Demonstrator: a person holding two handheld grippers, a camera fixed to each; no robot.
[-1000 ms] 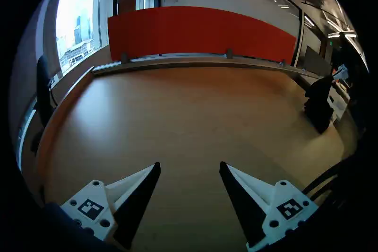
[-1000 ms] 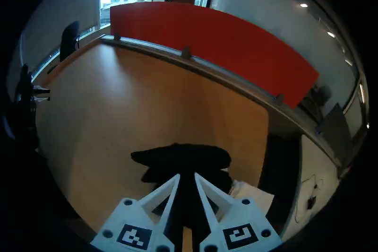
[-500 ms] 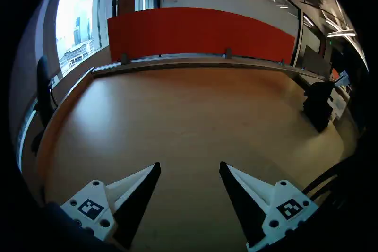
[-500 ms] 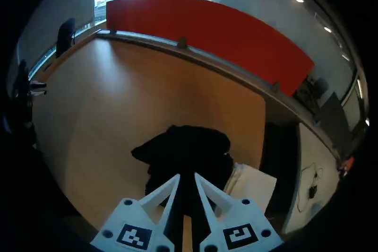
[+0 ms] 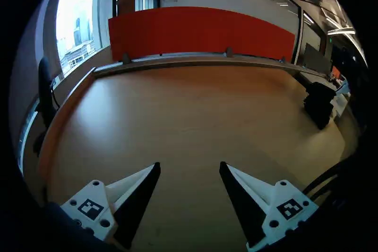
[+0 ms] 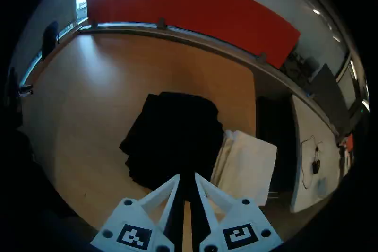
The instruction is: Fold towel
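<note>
A black towel (image 6: pixel 172 141) lies bunched on the wooden table (image 6: pixel 94 86), with its near edge running in between my right gripper's fingers. My right gripper (image 6: pixel 186 178) is shut on that edge, and dark cloth fills the narrow slit between the fingers. In the left gripper view the same dark towel (image 5: pixel 319 105) is a small heap at the table's far right. My left gripper (image 5: pixel 189 166) is open above bare table (image 5: pixel 189 110), far from the towel, with nothing between its fingers.
A folded white towel (image 6: pixel 245 164) lies right of the black one, at the table's edge. A red partition (image 5: pixel 203 30) runs along the table's far side. A dark chair (image 5: pixel 45 93) stands at the left edge by the window.
The right gripper's view now looks down on the black towel from higher up, and more of the white towel shows. The left gripper has stayed in place.
</note>
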